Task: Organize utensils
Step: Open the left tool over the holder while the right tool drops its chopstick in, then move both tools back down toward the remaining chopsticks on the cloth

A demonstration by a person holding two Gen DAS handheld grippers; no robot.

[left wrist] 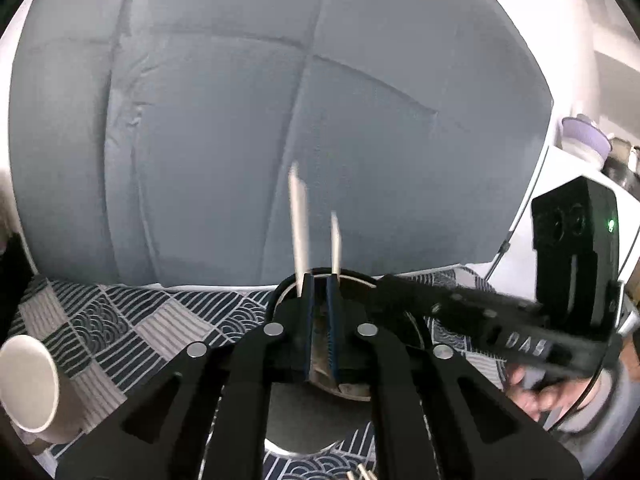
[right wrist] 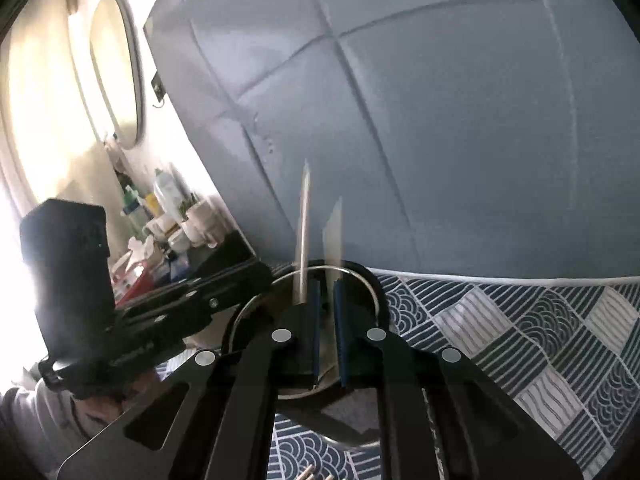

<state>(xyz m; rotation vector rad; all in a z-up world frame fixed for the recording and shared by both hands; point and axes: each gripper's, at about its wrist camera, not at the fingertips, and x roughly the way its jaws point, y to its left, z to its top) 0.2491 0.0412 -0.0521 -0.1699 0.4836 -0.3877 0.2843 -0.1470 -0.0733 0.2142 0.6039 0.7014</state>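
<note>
A round metal holder (left wrist: 356, 277) (right wrist: 362, 274) stands on the patterned cloth, right under both grippers. Two pale sticks, blurred, rise upright out of it: a long stick (left wrist: 299, 220) (right wrist: 305, 216) and a shorter one (left wrist: 335, 240) (right wrist: 333, 232). My left gripper (left wrist: 320, 278) (right wrist: 266, 270) hangs over the holder's mouth with a narrow slit between its blue pads; both sticks pass just outside its fingers. My right gripper (right wrist: 327, 282) (left wrist: 386, 282) reaches over the same rim, its pads slightly apart. The shorter stick lines up with that gap, smeared and not pinched.
A cream cup (left wrist: 28, 384) lies on its side on the wave-patterned cloth (left wrist: 120, 320) at the left. A grey-blue padded panel (left wrist: 280, 120) rises close behind the holder. More stick ends (left wrist: 360, 474) poke in at the bottom. Bottles crowd a shelf (right wrist: 168, 208).
</note>
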